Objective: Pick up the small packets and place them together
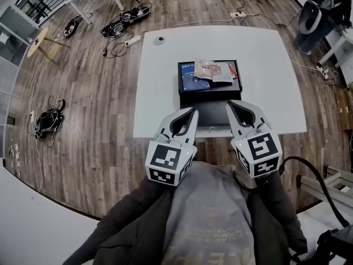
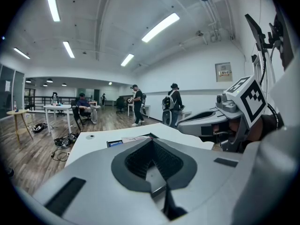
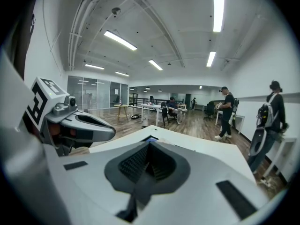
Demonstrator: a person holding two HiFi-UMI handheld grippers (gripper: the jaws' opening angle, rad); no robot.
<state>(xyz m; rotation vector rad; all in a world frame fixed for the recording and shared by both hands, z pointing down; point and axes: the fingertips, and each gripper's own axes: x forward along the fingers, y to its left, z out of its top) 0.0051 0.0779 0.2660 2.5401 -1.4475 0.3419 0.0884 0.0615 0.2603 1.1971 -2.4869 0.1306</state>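
Several small packets (image 1: 212,72) lie in a loose heap on a black box (image 1: 209,96) in the middle of the white table (image 1: 265,65); one is blue (image 1: 194,81), the others pale with red print. My left gripper (image 1: 193,111) and right gripper (image 1: 229,104) hover side by side over the table's near edge, just short of the box, both shut and holding nothing. In the left gripper view the shut gripper (image 2: 151,139) points over the box, with the packets (image 2: 125,140) just beyond. The right gripper (image 3: 150,142) is likewise shut and empty in its own view.
A small grey disc (image 1: 159,40) lies at the table's far left corner. Cables and power strips (image 1: 124,21) are scattered on the wooden floor to the left. A round wooden side table (image 1: 38,41) stands far left. People (image 2: 137,104) stand and sit across the room.
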